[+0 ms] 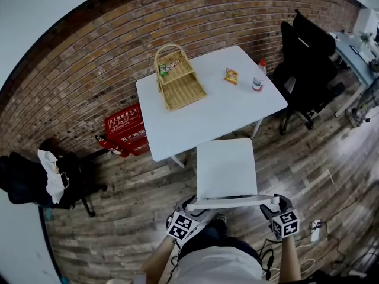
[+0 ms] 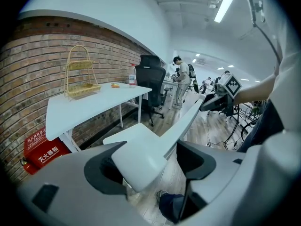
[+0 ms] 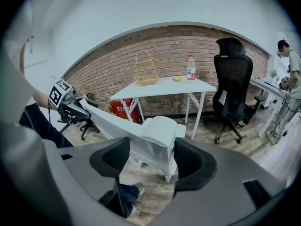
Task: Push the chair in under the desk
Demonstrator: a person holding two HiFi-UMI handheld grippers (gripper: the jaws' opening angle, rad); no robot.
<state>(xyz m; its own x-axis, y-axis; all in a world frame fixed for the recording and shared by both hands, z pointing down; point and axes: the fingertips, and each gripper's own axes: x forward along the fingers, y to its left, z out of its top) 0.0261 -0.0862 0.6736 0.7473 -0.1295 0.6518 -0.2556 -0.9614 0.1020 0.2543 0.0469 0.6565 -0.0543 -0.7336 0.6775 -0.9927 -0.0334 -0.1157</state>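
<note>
Brick wall (image 1: 89,70) and plank floor (image 1: 136,218) surround a white worktop (image 1: 219,108) carrying a wicker basket (image 1: 177,78), a snack packet (image 1: 231,75) and a bottle (image 1: 259,76). A white chair (image 1: 225,167) faces it, the seat's front edge at the worktop's near edge and the rest standing out on the floor. The left gripper (image 1: 188,205) and right gripper (image 1: 269,205) sit at the two ends of the backrest. Each gripper's fingers (image 2: 101,173) are spread, straddling a backrest corner with a gap on one side, not clenched. A black office chair (image 1: 305,52) stands to the right.
</note>
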